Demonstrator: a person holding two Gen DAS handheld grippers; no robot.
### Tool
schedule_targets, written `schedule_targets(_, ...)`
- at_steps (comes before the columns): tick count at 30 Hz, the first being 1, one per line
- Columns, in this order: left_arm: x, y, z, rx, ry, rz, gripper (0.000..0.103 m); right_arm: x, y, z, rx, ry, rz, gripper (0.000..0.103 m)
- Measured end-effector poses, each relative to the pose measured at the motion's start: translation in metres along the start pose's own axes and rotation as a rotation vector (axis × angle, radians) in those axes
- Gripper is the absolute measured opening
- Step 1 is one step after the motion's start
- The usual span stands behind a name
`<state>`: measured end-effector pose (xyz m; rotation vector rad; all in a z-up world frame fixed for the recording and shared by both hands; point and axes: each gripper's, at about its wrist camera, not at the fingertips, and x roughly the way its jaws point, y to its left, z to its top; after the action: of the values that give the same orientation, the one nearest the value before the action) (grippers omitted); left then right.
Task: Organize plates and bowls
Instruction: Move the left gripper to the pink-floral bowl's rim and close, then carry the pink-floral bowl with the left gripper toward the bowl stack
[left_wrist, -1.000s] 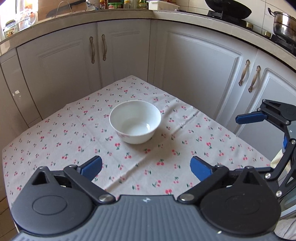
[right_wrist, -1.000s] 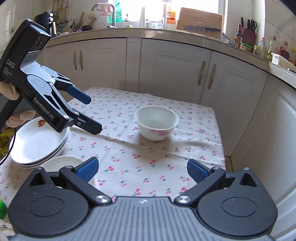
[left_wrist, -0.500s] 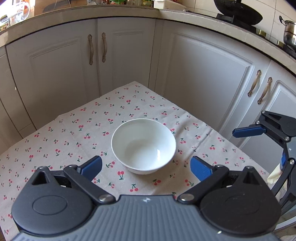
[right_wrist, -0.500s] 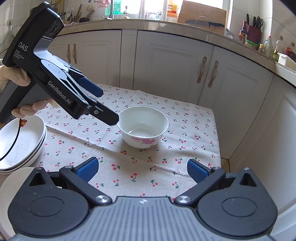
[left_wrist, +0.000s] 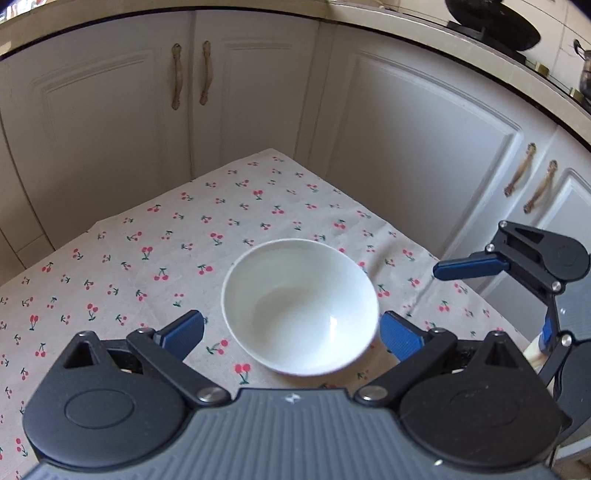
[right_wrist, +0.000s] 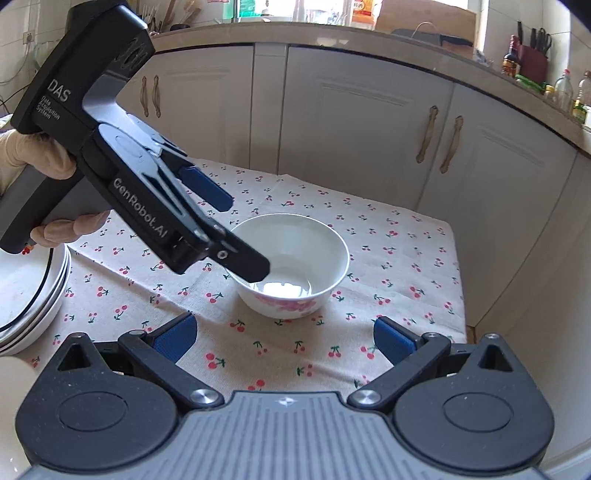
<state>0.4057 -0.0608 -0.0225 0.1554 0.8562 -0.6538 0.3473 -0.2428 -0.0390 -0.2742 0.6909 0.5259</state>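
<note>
Your white bowl (left_wrist: 300, 308) sits empty and upright on the cherry-print cloth covering the surface (right_wrist: 391, 236). Your left hand-held gripper (left_wrist: 291, 332) is spread wide around it, one finger dipping over the rim; the right hand-held gripper (right_wrist: 282, 338) is also wide, holding nothing, short of the bowl. A stack of plates (right_wrist: 29, 291) lies at the left, cut off by the frame edge and partly hidden behind your hand (right_wrist: 37, 158).
</note>
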Motion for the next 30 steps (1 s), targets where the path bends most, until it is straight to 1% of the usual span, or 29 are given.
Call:
schedule_targets(8,0.024,0.015,0.009,-0.032,0.027,-0.013,0.1,0.031,-0.009,0.004,0.008,0.008,0.009,0.103)
schedule_targets(12,0.031,0.016,0.011,-0.033,0.027,-0.021,0.1,0.041,-0.009,0.005,0.0,0.007,0.014,0.099)
schedule_targets(15,0.035,0.015,0.009,-0.019,0.042,-0.029,0.095,0.044,-0.009,0.006,0.002,0.005,0.025,0.096)
schedule_targets(17,0.038,0.014,0.008,-0.011,0.047,-0.029,0.089,0.046,-0.007,0.007,-0.009,0.003,0.026,0.094)
schedule_targets(20,0.041,0.013,0.007,-0.009,0.055,-0.04,0.084,0.051,-0.006,0.008,-0.023,0.002,0.021,0.09)
schedule_targets(22,0.042,0.012,0.006,-0.003,0.058,-0.045,0.083,0.053,-0.005,0.009,-0.025,0.002,0.025,0.087)
schedule_targets(26,0.042,0.01,0.008,0.012,0.058,-0.055,0.08,0.054,-0.004,0.01,-0.037,-0.007,0.025,0.086)
schedule_targets(30,0.042,0.009,0.008,0.014,0.059,-0.052,0.08,0.053,-0.002,0.01,-0.039,-0.007,0.024,0.085)
